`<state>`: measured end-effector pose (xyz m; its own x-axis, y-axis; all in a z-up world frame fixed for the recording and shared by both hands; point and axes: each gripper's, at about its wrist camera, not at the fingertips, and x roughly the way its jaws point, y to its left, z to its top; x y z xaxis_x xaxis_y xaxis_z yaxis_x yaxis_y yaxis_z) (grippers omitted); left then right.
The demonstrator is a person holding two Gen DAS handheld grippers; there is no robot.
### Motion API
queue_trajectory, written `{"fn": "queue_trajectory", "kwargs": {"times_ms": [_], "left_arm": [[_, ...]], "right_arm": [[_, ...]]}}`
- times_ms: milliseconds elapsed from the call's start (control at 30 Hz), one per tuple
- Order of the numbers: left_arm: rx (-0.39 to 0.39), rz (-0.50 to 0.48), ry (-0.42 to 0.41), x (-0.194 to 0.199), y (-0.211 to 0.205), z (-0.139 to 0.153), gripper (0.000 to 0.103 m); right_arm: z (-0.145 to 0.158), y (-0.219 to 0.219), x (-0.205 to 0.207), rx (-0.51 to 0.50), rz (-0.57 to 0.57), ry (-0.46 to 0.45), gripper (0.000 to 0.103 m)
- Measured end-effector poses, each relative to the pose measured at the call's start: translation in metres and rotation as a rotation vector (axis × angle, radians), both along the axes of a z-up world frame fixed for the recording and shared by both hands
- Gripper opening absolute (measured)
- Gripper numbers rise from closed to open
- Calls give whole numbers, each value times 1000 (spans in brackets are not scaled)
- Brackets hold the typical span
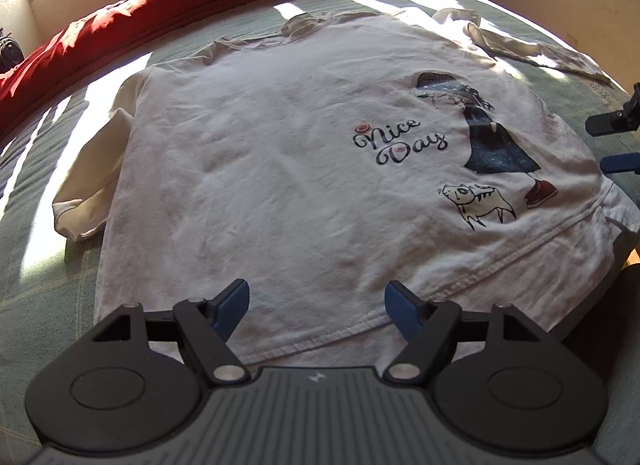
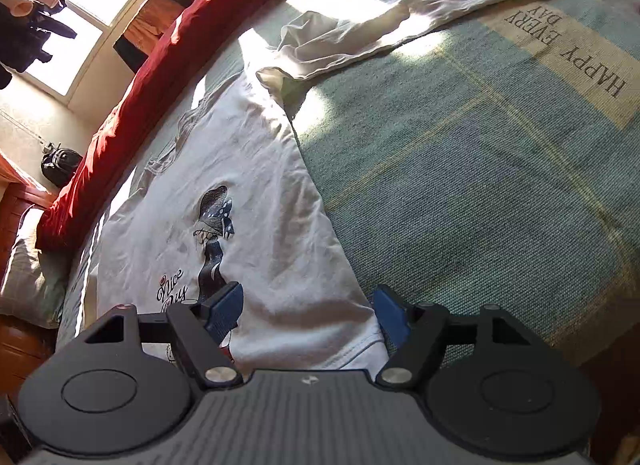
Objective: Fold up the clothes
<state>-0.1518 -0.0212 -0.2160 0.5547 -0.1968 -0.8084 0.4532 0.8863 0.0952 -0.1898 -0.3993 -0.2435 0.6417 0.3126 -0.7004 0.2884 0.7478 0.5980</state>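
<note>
A white long-sleeved shirt (image 1: 280, 153) printed with "Nice Day", a girl and a small dog lies flat, front up, on a green checked bedcover (image 1: 44, 285). My left gripper (image 1: 316, 311) hovers open just above the shirt's bottom hem, nothing between its blue pads. In the right wrist view the same shirt (image 2: 256, 225) runs away from me, one sleeve (image 2: 400, 25) stretched out to the far right. My right gripper (image 2: 306, 309) is open over the hem's right corner; its fingers (image 1: 616, 163) also show at the left wrist view's right edge.
A red duvet (image 1: 160, 13) is bunched along the far side of the bed. The bedcover (image 2: 500, 193) carries a "HAPPY EVERY DAY" label. A window (image 2: 92, 5) with hanging clothes, a dark bag (image 2: 60, 167) and a pillow (image 2: 28, 277) lie beyond the bed.
</note>
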Motion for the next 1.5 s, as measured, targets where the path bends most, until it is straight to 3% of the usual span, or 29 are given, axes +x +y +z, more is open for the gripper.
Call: {"fn": "queue_trajectory", "kwargs": {"times_ms": [167, 300, 433, 567, 733, 933, 1067, 1200, 1300, 1400, 1500], "left_arm": [[1, -34, -12, 3, -10, 1, 76], [25, -52, 38, 1, -16, -13, 76], [12, -48, 48, -4, -5, -14, 79], [8, -44, 35, -1, 6, -7, 79], [-15, -25, 21, 14, 11, 2, 79], [-47, 23, 39, 31, 16, -3, 79], [-53, 53, 64, 33, 25, -12, 80], [-62, 81, 83, 35, 35, -15, 80], [-58, 75, 48, 36, 33, -5, 80], [-48, 61, 9, 38, 25, 2, 80], [-39, 64, 22, 41, 16, -6, 80]], "right_arm": [[14, 24, 6, 15, 96, -56, 77], [3, 57, 15, -99, 141, -21, 77], [-7, 59, 5, -159, 105, 2, 78], [7, 48, -3, -204, 44, -17, 80], [24, 58, 32, -154, 93, -117, 82], [7, 84, 82, -117, 189, -107, 82], [-5, 76, 87, -190, 149, -92, 82], [5, 72, 77, -264, 118, -94, 82], [13, 71, 70, -320, 103, -99, 82], [19, 109, 71, -397, 221, -135, 84], [12, 151, 72, -511, 334, -130, 85]]}}
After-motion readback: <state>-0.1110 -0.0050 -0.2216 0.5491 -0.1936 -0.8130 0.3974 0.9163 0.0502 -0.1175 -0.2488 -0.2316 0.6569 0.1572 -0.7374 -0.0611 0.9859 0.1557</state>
